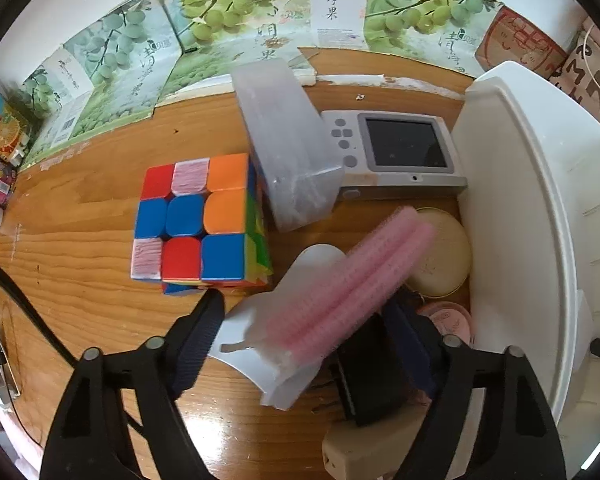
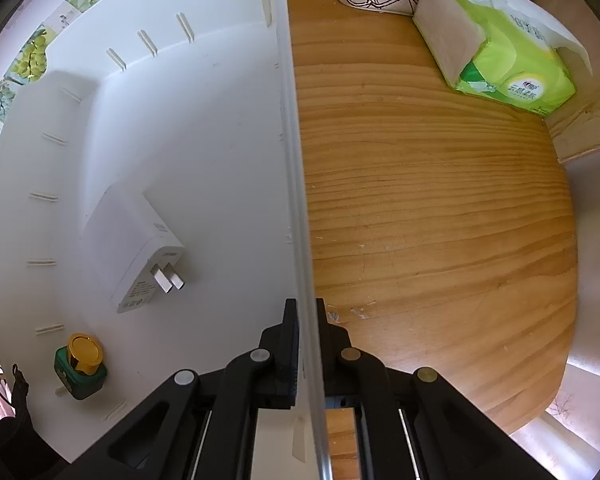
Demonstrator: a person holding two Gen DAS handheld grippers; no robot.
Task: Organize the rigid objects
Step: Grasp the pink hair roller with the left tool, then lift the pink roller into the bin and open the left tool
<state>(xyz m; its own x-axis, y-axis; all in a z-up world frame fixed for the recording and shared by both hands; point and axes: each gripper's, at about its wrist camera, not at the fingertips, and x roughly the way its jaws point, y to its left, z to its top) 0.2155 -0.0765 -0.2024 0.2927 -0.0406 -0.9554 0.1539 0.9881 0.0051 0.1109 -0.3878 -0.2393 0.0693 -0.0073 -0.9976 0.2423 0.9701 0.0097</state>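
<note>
Black fingers point(image 2: 290, 344) of the right gripper point(image 2: 305, 320) sat clamped on the thin rim of the white bin point(image 2: 204, 128), one finger inside the wall, one outside over the wooden table point(image 2: 420, 220). Within the bin lay a white charger point(image 2: 134, 244) with its prongs showing and, near the corner, a small green bottle point(image 2: 80, 368) with a yellow cap. On the table beyond, a green tissue pack point(image 2: 500, 52) stood well apart. In the left wrist view the left gripper point(image 1: 312, 320) had its fingers spread wide on either side of a pink roller point(image 1: 356, 280), blurred, lying on a white holder point(image 1: 272, 344); whether they touched it was unclear. Farther off were a clear box point(image 1: 288, 144), a colour cube point(image 1: 196, 220), a small grey camera point(image 1: 400, 148) and a round cream tin point(image 1: 444, 256)
</note>
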